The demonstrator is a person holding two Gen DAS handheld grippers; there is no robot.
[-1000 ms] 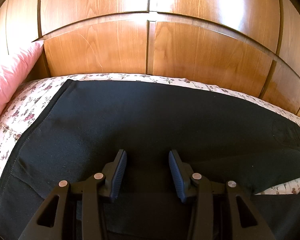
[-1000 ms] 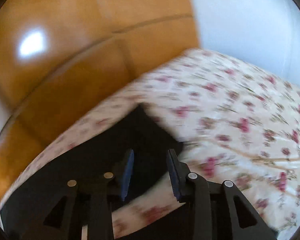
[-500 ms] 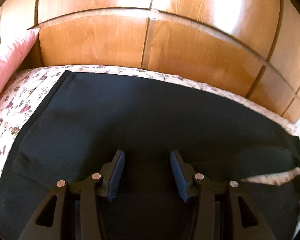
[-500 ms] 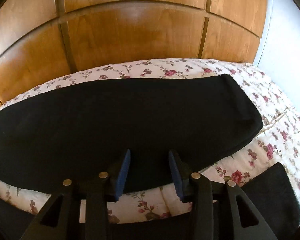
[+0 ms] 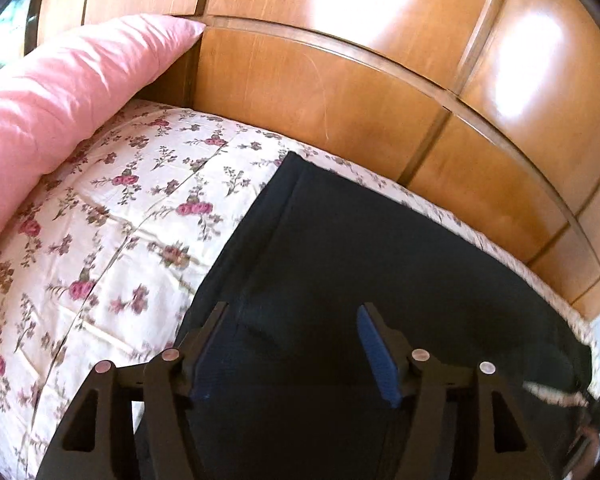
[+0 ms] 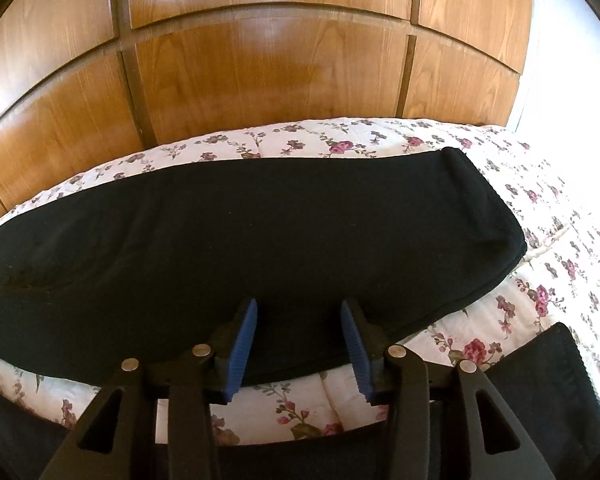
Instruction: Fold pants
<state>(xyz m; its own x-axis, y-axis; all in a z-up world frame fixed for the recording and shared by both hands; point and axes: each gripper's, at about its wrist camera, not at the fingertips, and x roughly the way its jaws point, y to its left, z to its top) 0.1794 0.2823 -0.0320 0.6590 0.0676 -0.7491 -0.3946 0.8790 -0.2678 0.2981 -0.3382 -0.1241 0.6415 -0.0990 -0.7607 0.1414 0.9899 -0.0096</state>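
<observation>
With the black pants point(image 6: 236, 248) spread flat on the bed point(image 5: 112, 216), my left hand-held gripper point(image 5: 296, 352) has just widened and my right hand-held gripper point(image 6: 298, 344) has opened partway, both empty, so next I judge I must pinch an edge to fold.

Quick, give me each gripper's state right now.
Left gripper: open, jaws just widened, holding nothing, above the black fabric pants.
Right gripper: open, jaws just eased wider, nothing clamped, over the near edge of the pants.

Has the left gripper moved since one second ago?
Yes. The left gripper moved toward the waistband end of the pants: the pink pillow now looks nearer, more floral bedspread shows. Its jaws have just been opening, nothing pinched.
</observation>
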